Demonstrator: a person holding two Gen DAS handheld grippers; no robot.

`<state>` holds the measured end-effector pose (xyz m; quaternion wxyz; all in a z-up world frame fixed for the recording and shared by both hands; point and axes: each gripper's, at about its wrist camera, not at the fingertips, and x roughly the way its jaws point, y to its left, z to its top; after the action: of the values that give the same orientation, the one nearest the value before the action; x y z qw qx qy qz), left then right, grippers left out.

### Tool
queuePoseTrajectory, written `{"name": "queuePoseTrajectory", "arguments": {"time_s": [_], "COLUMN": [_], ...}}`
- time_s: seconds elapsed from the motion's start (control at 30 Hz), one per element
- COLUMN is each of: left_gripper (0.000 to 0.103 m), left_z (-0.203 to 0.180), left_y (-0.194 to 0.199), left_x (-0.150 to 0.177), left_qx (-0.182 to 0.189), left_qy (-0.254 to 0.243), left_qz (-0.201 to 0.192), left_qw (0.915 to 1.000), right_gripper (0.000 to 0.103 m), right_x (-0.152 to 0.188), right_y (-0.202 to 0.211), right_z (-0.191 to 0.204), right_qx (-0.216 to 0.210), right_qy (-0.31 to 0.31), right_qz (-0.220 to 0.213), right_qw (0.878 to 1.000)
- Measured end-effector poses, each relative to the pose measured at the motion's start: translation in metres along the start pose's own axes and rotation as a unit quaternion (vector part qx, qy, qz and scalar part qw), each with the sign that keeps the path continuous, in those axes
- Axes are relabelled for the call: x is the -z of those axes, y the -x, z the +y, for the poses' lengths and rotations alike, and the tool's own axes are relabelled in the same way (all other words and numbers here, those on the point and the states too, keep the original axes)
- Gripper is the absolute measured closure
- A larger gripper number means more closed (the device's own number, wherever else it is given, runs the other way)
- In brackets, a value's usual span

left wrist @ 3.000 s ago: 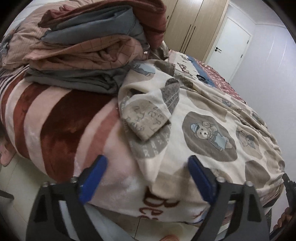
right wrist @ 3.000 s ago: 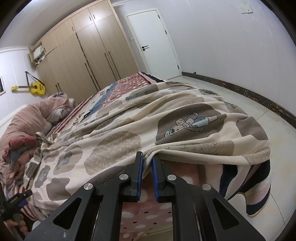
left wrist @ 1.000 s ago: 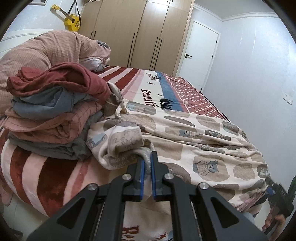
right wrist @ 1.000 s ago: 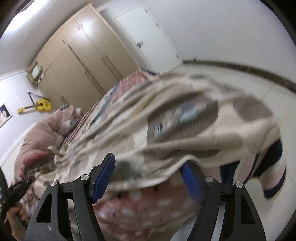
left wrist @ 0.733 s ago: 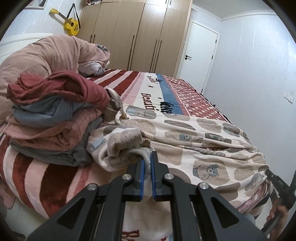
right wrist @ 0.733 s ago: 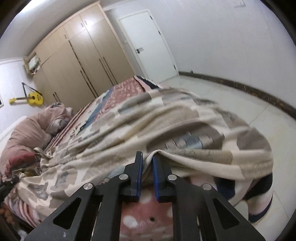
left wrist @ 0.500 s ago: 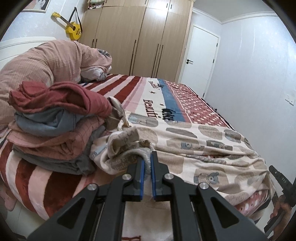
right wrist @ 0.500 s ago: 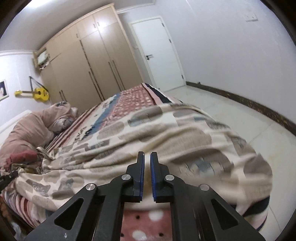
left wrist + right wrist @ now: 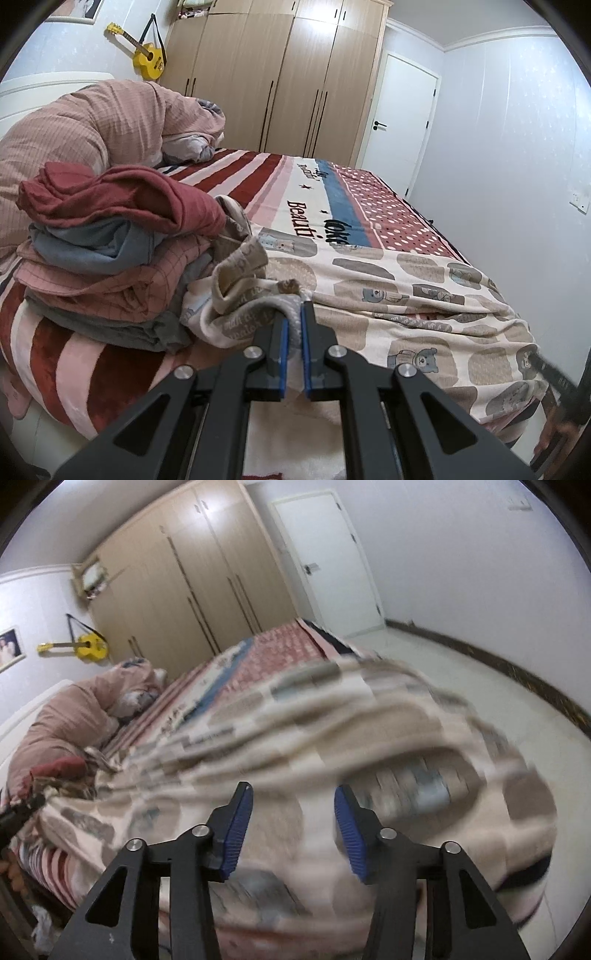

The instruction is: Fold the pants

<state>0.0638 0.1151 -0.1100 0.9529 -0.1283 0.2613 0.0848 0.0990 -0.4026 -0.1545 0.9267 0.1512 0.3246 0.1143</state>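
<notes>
Cream fleece pants [image 9: 406, 295] printed with grey bear patches lie spread across the near side of the bed. My left gripper [image 9: 293, 314] is shut on a bunched grey-cream edge of them and holds it just above the bedspread. In the right wrist view the pants [image 9: 332, 720] are blurred. My right gripper [image 9: 291, 794] hovers over their other end. Its jaws are opening, with cloth below them but nothing pressed between the blue pads [image 9: 236, 830].
A pile of folded clothes [image 9: 110, 258], red on top, sits left of the pants. A pink quilt [image 9: 92, 122] is heaped behind it. The striped and dotted bedspread [image 9: 314, 184] runs toward a wardrobe [image 9: 277, 74] and a white door [image 9: 399, 122]. Tiled floor [image 9: 461, 672] lies to the right.
The right gripper closed on the pants' edge and has now opened off it, rolling a little. The left gripper stayed shut on its edge and barely moved.
</notes>
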Motion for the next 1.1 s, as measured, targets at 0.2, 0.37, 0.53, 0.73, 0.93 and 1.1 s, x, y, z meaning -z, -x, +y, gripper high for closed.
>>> {"name": "queuePoseTrajectory", "arguments": {"time_s": [0.2,0.37,0.53,0.73,0.93,1.1], "left_gripper": [0.099,0.099,0.099,0.099,0.099,0.099], "left_z": [-0.006,-0.011,-0.021,-0.028,-0.036,-0.038], "left_y": [0.000,-0.001,-0.001,-0.006,-0.008,-0.010], "left_x": [0.007,0.013,0.016,0.019,0.018,0.017], "left_qx": [0.001,-0.007,-0.014,-0.022,-0.021,-0.026], "left_qy": [-0.010,-0.015,-0.026,-0.029,-0.036,-0.039], "left_qz": [0.014,0.026,0.033,0.042,0.041,0.044], "left_qw": [0.9999,0.9995,0.9990,0.9985,0.9983,0.9980], "right_gripper": [0.057,0.045,0.042,0.045,0.047,0.058], "right_x": [0.039,0.054,0.058,0.055,0.021,0.021], "right_y": [0.011,0.024,0.022,0.023,0.011,0.006], "right_z": [-0.027,-0.045,-0.061,-0.075,-0.060,-0.063], "right_qx": [0.005,0.004,0.009,-0.025,-0.003,0.017], "right_qy": [-0.054,-0.092,-0.113,-0.131,-0.085,-0.116], "right_qz": [0.023,0.021,0.028,-0.002,-0.008,0.002], "right_qw": [0.998,0.996,0.993,0.991,0.996,0.993]}}
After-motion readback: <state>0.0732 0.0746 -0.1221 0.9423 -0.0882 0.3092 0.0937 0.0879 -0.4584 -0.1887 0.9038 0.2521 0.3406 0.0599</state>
